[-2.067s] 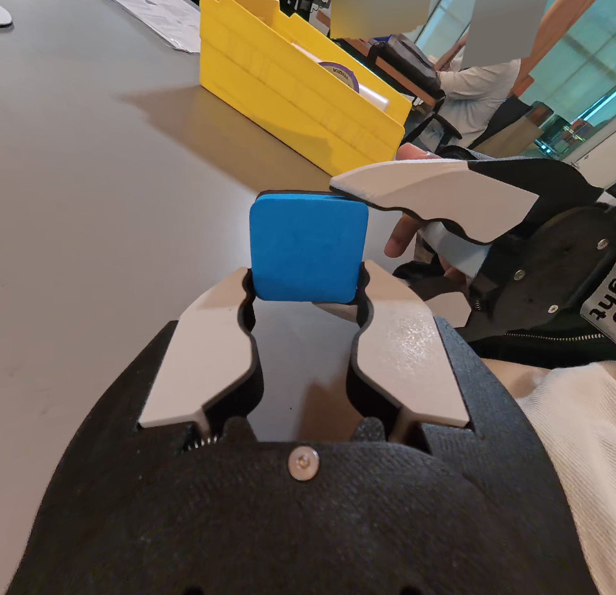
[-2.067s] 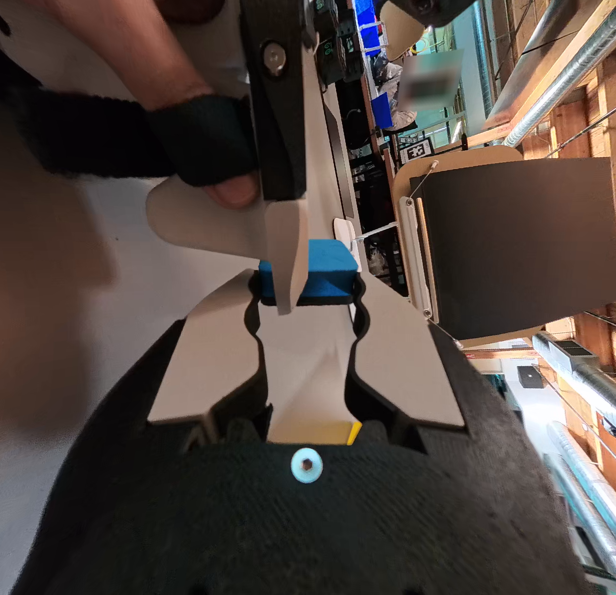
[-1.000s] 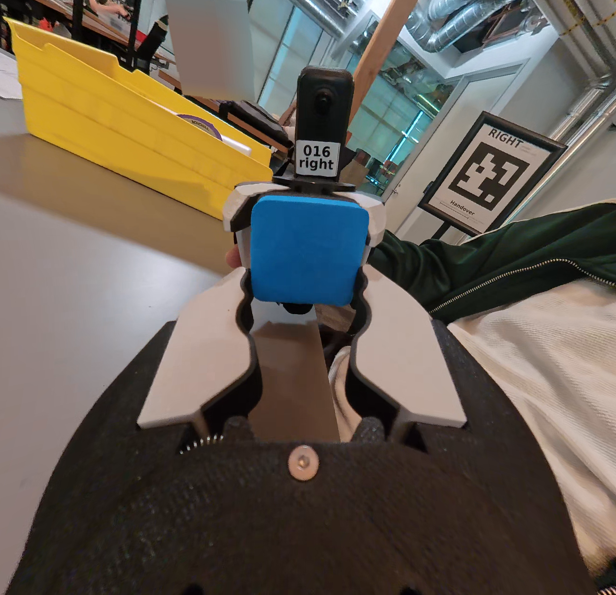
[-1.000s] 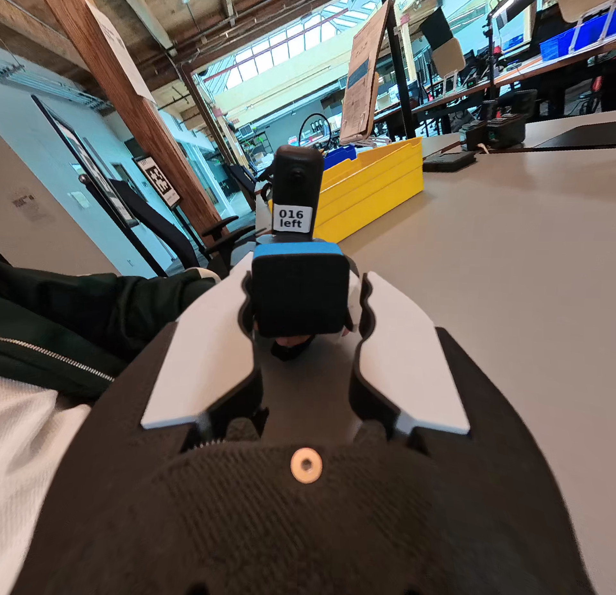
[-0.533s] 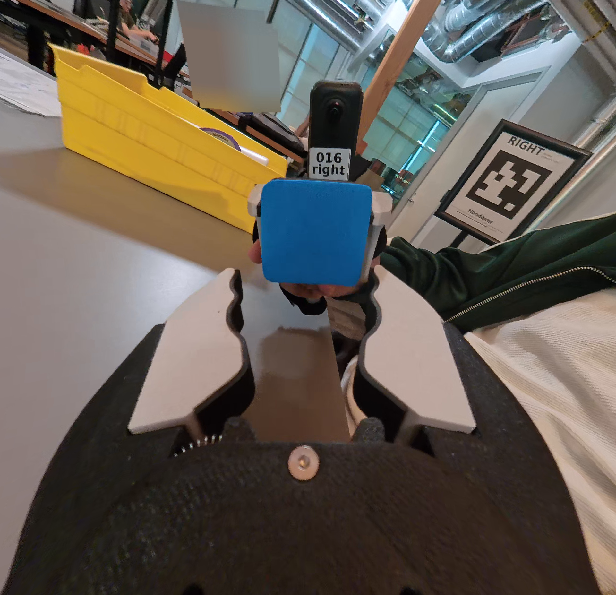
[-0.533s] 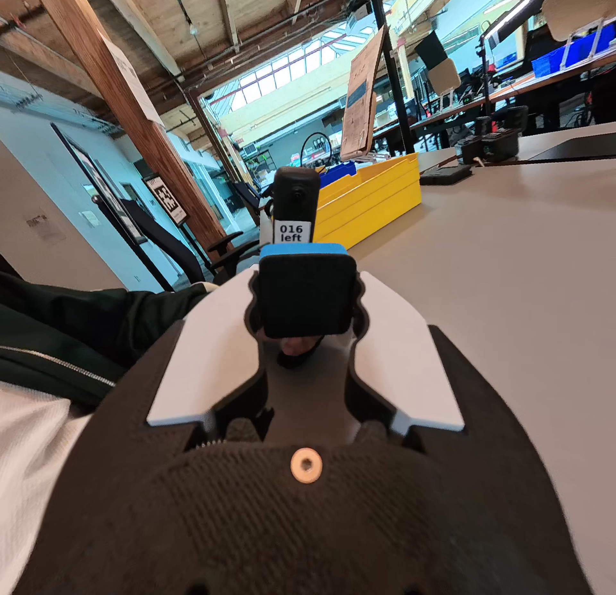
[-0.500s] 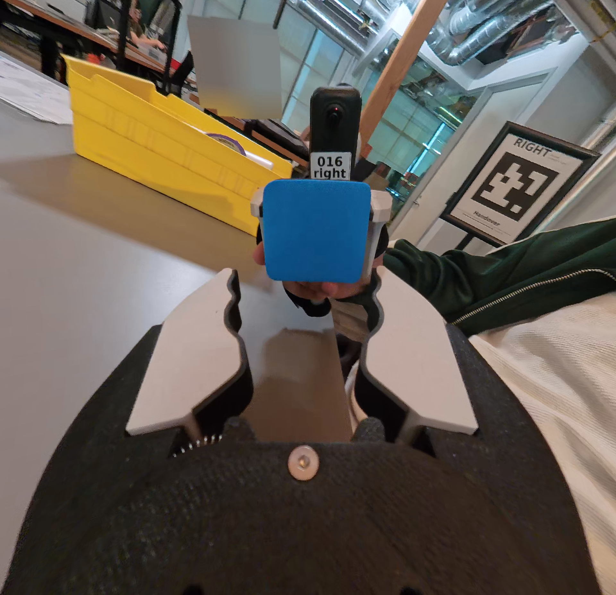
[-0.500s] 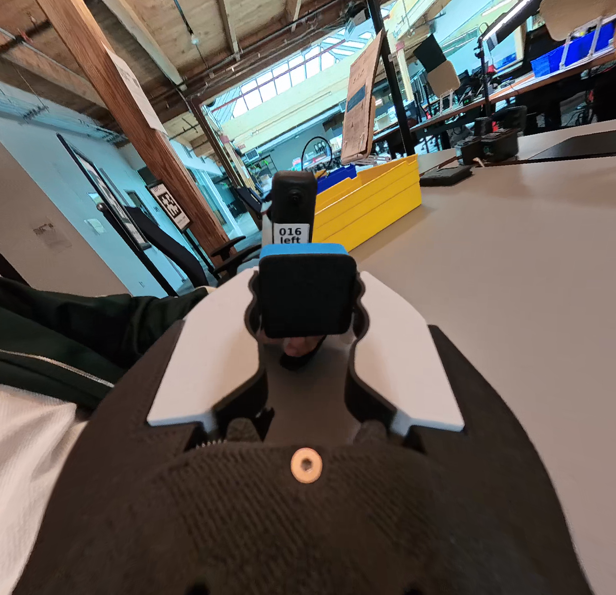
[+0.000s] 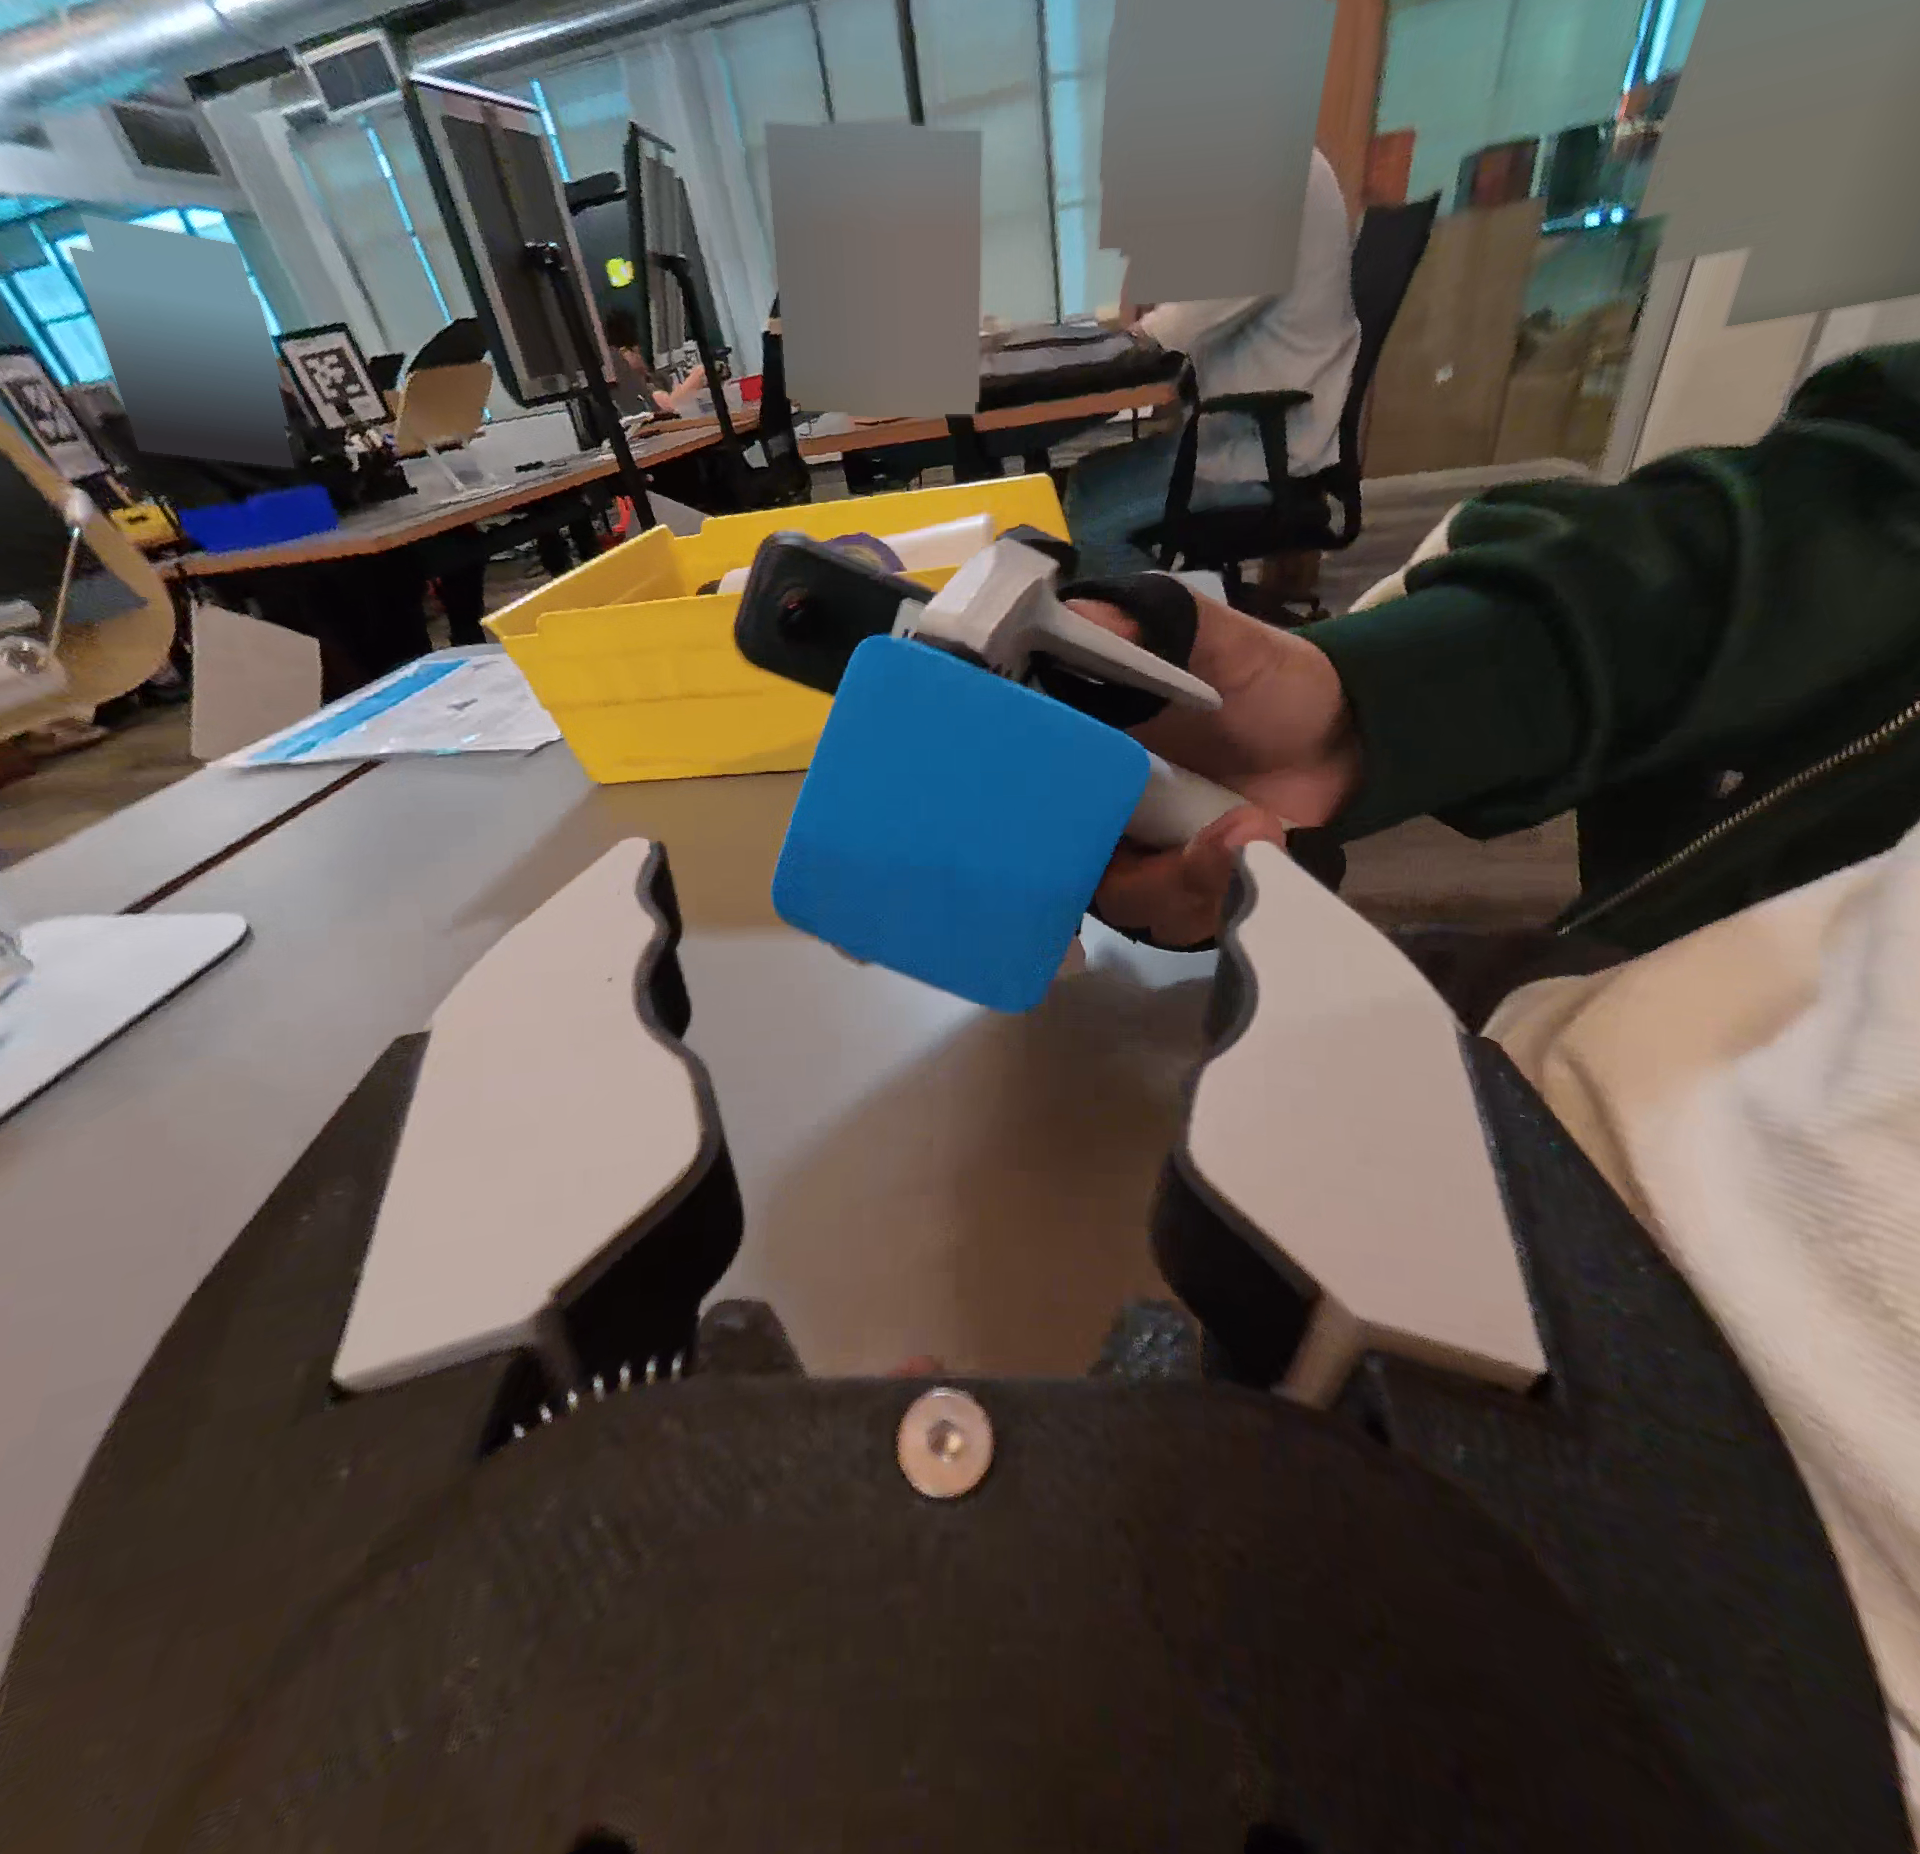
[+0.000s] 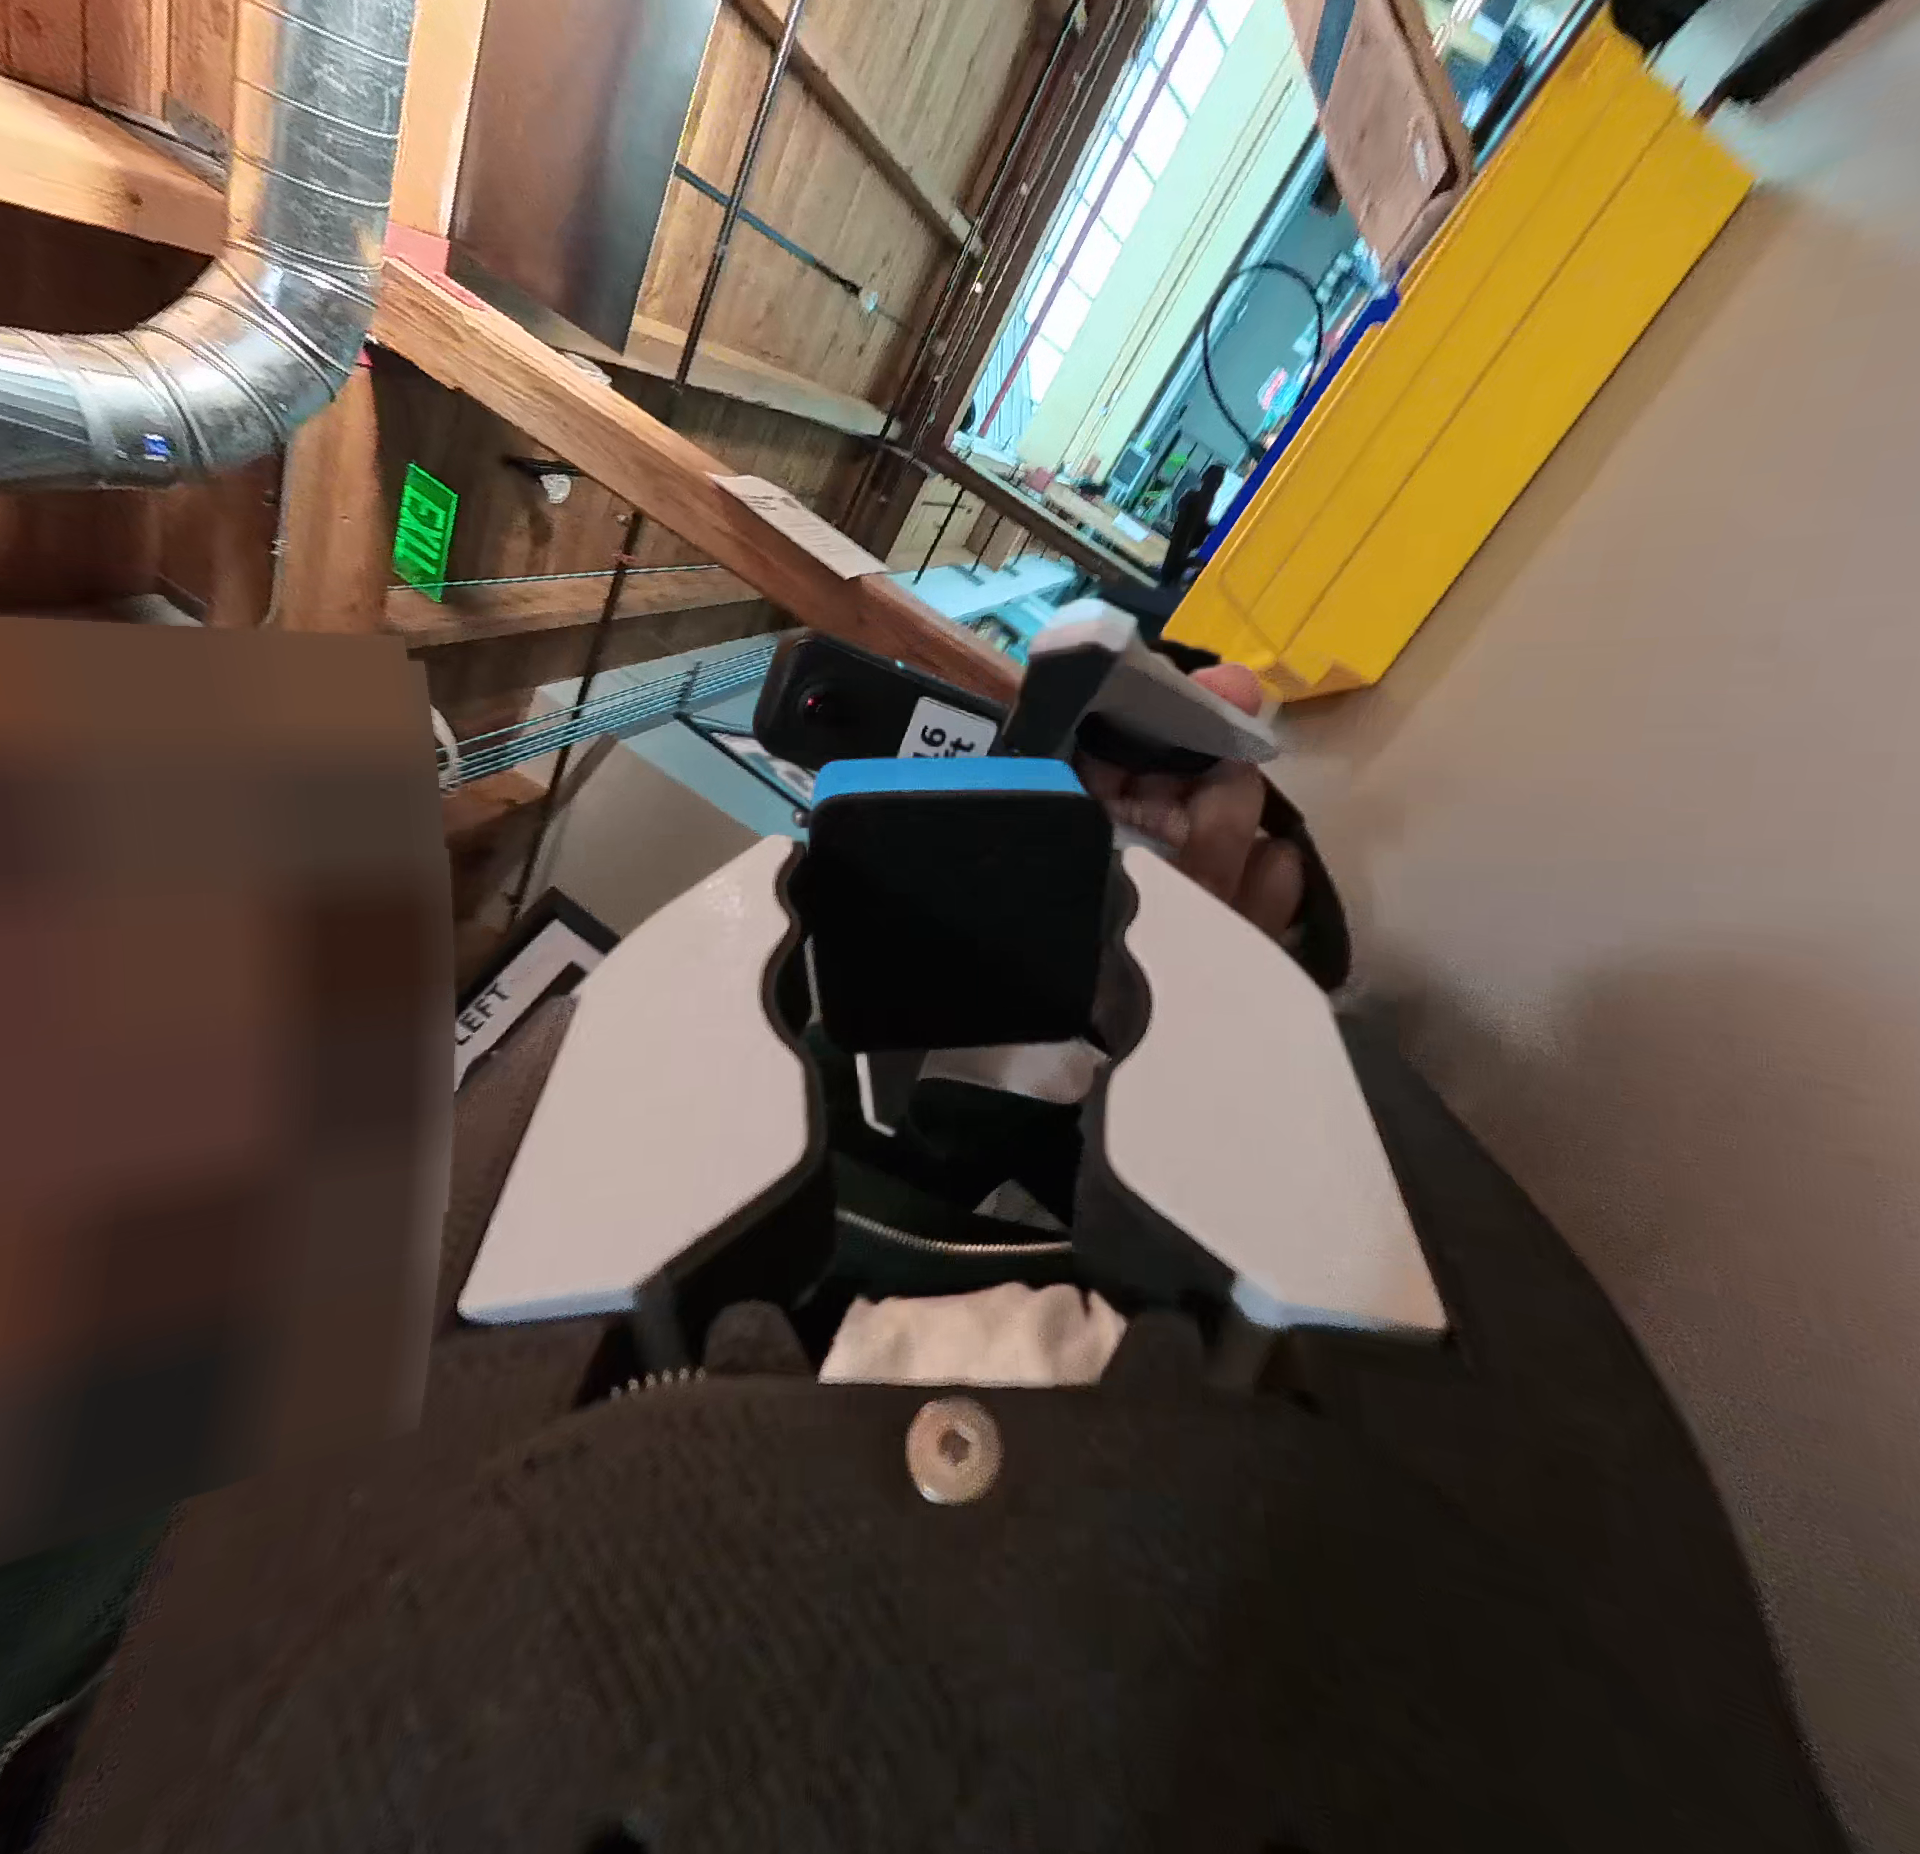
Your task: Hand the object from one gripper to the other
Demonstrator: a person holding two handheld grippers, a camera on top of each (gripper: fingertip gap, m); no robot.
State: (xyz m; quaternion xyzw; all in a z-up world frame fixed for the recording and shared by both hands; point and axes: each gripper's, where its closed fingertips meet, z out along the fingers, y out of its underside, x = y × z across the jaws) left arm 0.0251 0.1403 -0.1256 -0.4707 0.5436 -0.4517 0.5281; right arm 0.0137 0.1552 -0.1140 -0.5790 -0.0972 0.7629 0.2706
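I am holding the blue foam block (image 10: 956,921) clamped between the fingers of my right gripper (image 10: 956,947), pinching its two side edges, up in front of the yellow bin (image 9: 665,651). My left gripper (image 9: 945,931) is gaping wide, empty, just short of the block. It looks light, soft and squashy (black-backed), so flat side edges are the place to grip.

Two grippers are counted: the left gripper (image 9: 951,931) and the right gripper (image 10: 956,931). One blue pad (image 9: 951,817) and one yellow bin (image 9: 665,682) are seen; perhaps two seated persons.
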